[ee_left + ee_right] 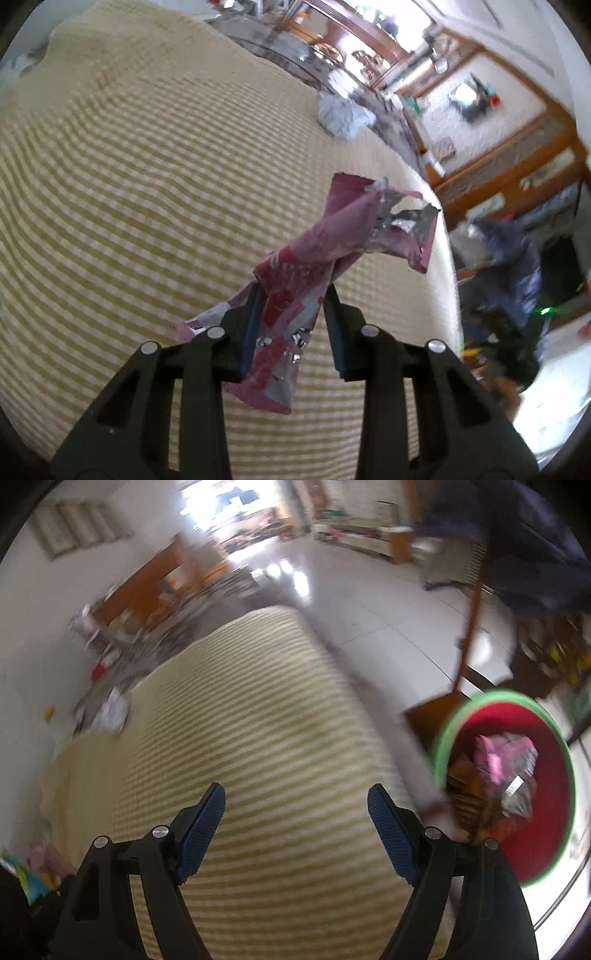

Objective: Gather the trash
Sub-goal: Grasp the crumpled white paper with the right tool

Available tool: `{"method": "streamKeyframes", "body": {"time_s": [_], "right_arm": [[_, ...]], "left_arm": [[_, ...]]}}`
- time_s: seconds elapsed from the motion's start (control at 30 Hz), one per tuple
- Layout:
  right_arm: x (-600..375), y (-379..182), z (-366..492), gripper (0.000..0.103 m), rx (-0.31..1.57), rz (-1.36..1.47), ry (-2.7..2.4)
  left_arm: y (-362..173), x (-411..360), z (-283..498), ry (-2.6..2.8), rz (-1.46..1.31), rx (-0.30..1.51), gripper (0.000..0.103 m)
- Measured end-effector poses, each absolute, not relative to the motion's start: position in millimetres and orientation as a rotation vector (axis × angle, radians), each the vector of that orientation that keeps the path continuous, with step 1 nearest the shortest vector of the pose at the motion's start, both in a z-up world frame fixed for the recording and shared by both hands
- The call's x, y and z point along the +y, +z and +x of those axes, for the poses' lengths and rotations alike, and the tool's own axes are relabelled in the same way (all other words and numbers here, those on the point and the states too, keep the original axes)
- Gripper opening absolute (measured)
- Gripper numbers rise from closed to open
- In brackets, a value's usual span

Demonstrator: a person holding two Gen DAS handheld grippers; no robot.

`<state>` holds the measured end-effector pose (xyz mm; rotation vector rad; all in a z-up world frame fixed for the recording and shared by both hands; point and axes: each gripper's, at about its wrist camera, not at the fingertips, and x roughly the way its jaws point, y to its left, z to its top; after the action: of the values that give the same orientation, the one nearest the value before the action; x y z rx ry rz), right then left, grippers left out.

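While left gripper [291,291] jaws clamp pink wrapper [295,306], right gripper [295,797] jaws spread, empty.

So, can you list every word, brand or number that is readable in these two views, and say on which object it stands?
No text can be read with certainty.
Pink wrapper in the left claw: white and red print, too crumpled and blurred.
Trash in the red bin: a white label, too small to read.

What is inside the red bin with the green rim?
The red bin holds a pink wrapper, a silvery grey wrapper and some brownish pieces on the left. These cover the bottom, so anything under them cannot be seen.
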<state>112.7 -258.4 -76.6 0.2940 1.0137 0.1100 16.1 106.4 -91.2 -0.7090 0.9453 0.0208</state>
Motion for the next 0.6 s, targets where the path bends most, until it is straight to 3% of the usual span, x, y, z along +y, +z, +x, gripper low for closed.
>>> {"method": "streamKeyframes", "body": {"time_s": [0.3, 0.4, 0.6], "right_arm": [[-120, -65, 211, 0.084, 0.976, 0.295, 0.283], [-65, -60, 243, 0.091, 0.962, 0.23, 0.32], [-5, -86, 286, 0.092, 1.036, 0.189, 0.252]], "left_arm": [[-101, 120, 15, 0.013, -0.801, 0.93, 0.033], [-94, 115, 10, -0.003, -0.787, 0.904, 0.034], [-77, 123, 8, 0.019, -0.746, 0.839, 0.035]]}}
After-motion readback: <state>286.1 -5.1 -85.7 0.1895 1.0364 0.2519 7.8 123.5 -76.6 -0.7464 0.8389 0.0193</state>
